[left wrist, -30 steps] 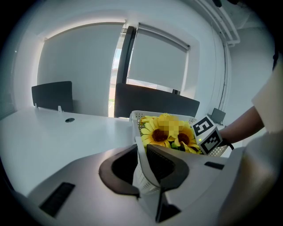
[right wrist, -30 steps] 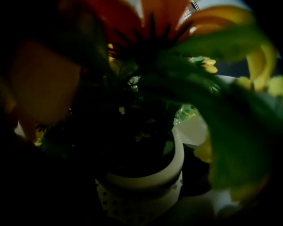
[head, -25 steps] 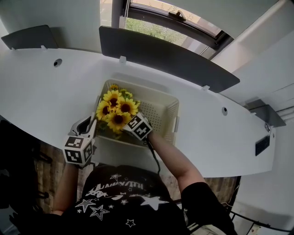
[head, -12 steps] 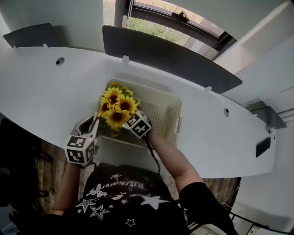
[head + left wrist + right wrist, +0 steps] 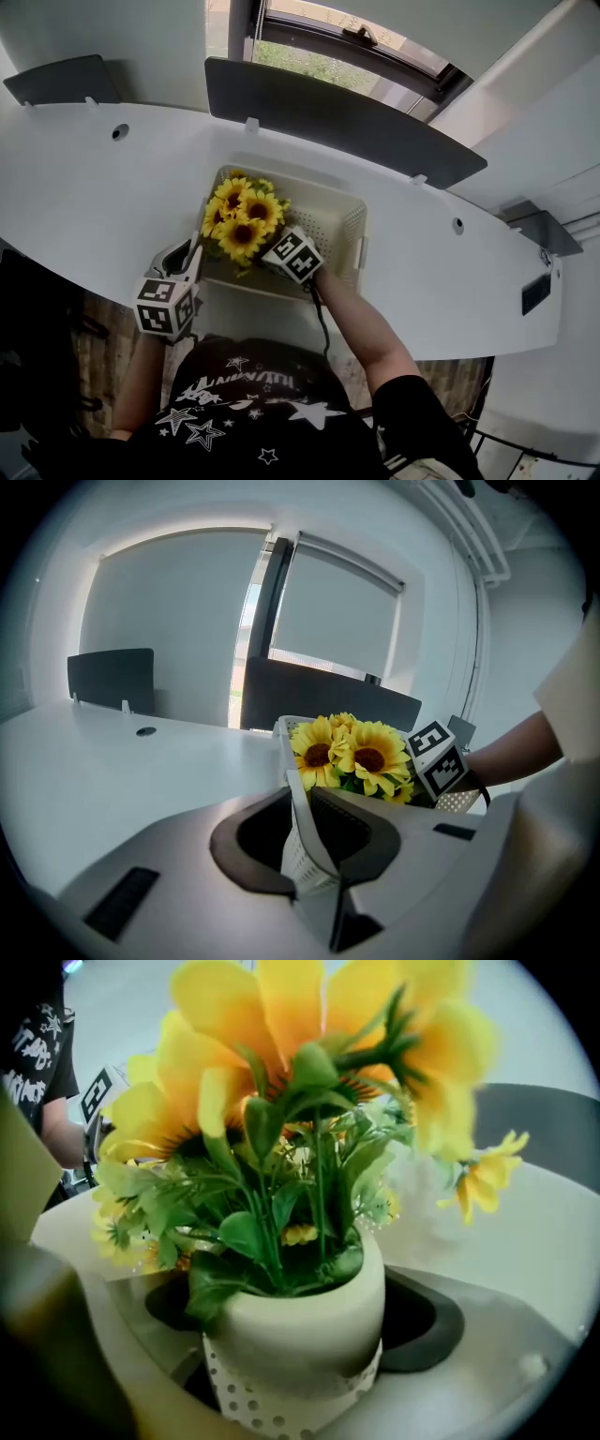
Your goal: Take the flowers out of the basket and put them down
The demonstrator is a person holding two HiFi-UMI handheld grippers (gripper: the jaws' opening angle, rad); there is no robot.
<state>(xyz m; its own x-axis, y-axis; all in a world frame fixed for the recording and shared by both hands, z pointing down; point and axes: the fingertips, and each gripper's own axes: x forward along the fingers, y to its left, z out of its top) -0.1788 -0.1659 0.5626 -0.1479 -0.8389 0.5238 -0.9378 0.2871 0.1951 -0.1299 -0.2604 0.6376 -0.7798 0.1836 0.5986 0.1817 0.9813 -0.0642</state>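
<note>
My right tool (image 5: 294, 1349) is clenched on the white pot (image 5: 305, 1283), pads hugging both sides. Over the last second it has nudged the sunflowers (image 5: 242, 217) a touch toward the middle of the basket (image 5: 345, 232). The pot's still inside, over by the near-left corner. My left tool (image 5: 305, 846) hasn't budged, pinching the basket's near wall and pinning it to the surface (image 5: 103, 197). I'd say the lift is only just starting, and the pot has the rim to clear before it goes down.
</note>
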